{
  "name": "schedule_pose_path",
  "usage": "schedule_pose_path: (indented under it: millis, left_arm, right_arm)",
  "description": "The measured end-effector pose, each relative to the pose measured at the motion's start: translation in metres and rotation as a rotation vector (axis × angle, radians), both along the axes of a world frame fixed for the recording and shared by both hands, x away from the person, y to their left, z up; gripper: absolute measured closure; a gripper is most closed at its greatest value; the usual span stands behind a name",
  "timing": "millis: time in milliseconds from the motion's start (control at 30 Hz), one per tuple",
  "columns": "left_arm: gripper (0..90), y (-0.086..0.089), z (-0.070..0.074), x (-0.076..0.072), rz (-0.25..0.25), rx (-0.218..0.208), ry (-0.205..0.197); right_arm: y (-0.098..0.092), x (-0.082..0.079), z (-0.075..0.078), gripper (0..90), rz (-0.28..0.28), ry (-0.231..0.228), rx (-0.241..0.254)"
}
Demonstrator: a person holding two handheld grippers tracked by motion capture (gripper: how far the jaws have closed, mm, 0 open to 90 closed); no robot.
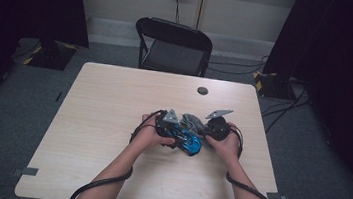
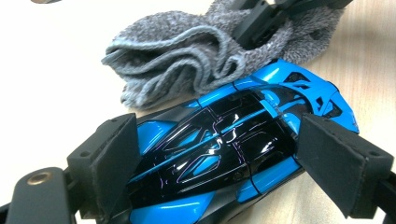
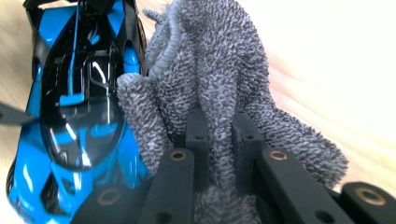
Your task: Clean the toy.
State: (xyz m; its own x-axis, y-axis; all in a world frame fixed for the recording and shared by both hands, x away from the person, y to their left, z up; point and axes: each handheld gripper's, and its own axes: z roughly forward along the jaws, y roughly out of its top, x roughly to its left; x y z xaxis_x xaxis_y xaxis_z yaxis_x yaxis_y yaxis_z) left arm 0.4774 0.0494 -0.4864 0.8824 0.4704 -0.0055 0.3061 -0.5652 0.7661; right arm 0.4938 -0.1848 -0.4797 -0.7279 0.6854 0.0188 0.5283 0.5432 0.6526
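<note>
A glossy blue and black toy car [image 2: 233,140] lies on the table with my left gripper [image 2: 219,154] shut on it, one pad against each side of its body. A crumpled grey knitted cloth [image 3: 210,60] rests beside the car, touching its side. My right gripper [image 3: 219,126] is shut on a fold of this cloth. In the high view the car [image 1: 190,143] and the cloth [image 1: 193,122] sit between my left gripper [image 1: 167,124] and my right gripper [image 1: 215,127], near the middle of the table.
The light wooden table [image 1: 113,102] carries a small dark round disc [image 1: 202,90] near its far edge. A black folding chair [image 1: 173,46] stands beyond the table. Cables run over the floor at the right.
</note>
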Motion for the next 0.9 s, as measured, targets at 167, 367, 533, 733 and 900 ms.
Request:
schedule_pose_path:
  millis: [167, 367, 533, 733, 900]
  left_arm:
    - [13.6, -0.001, 0.0, 0.0, -0.007, -0.003, -0.002]
    - [14.3, -0.002, 0.0, -0.001, -0.012, 0.001, 0.003]
    - [14.4, -0.002, 0.0, -0.001, -0.012, 0.001, 0.001]
    - [14.3, -0.002, 0.001, -0.001, -0.012, 0.002, 0.002]
    - [14.3, -0.003, 0.001, -0.001, -0.011, 0.001, 0.001]
  right_arm:
    - [-0.008, -0.006, 0.0, 80.3, -0.001, -0.002, 0.008]
    - [-0.015, -0.012, 0.0, 80.2, -0.002, -0.005, 0.005]
    - [-0.023, -0.015, 0.0, 80.2, -0.013, -0.002, 0.009]
    - [-0.028, -0.018, 0.001, 80.3, 0.0, 0.001, -0.006]
    - [-0.033, -0.022, 0.001, 80.3, 0.004, 0.002, -0.006]
